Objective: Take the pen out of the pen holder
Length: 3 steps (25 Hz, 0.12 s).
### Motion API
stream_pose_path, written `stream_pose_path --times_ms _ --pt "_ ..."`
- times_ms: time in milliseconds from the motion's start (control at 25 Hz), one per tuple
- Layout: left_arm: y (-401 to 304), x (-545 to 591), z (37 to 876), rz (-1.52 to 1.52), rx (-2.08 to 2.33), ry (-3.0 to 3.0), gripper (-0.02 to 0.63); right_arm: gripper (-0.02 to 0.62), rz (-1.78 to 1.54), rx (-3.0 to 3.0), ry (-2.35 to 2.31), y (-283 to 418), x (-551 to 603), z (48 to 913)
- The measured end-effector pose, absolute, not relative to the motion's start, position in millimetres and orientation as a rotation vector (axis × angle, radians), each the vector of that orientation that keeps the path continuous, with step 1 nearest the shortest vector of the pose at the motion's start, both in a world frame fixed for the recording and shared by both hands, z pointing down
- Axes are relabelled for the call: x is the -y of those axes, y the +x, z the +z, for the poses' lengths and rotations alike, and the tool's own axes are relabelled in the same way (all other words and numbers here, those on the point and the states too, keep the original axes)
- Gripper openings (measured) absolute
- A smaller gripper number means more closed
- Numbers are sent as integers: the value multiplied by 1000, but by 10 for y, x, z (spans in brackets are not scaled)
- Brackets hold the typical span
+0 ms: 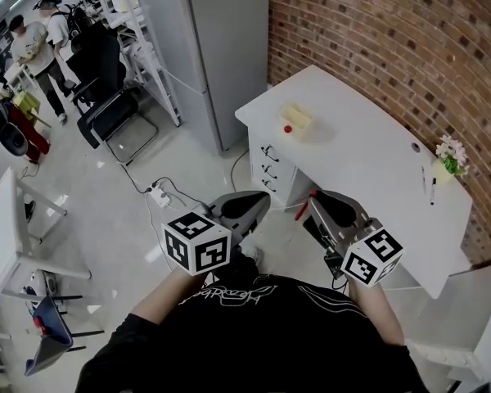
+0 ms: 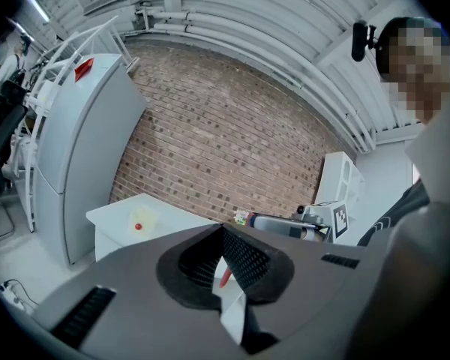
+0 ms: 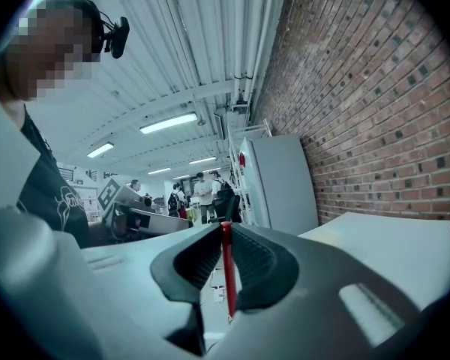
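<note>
My right gripper (image 1: 313,196) is shut on a thin red pen (image 1: 302,210), which sticks out toward the floor just in front of the white desk (image 1: 368,170). In the right gripper view the red pen (image 3: 226,268) stands upright, pinched between the dark pads of my right gripper (image 3: 226,231). My left gripper (image 1: 264,197) hovers beside it with its jaws together and nothing in them. A pale yellow container (image 1: 297,119) with a small red thing at its near side sits on the desk's left part. A small flower pot (image 1: 448,160) stands by the brick wall, with a dark pen (image 1: 433,189) lying next to it.
The desk has a drawer unit (image 1: 270,167) under its left end. A tall grey cabinet (image 1: 217,47) stands left of the desk against the brick wall (image 1: 409,39). A power strip (image 1: 158,193) and cable lie on the floor. Chairs and people are at the far left.
</note>
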<state>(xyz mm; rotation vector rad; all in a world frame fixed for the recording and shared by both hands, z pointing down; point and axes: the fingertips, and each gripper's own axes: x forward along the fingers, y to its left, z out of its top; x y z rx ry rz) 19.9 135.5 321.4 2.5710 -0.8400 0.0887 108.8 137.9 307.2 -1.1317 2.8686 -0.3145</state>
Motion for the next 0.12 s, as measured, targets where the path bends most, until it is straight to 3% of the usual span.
stream_pose_path --times_ms 120 --pt "268 -1435 3201 89 844 2573 3 48 -310 -2872 -1125 1146 -1455 3056"
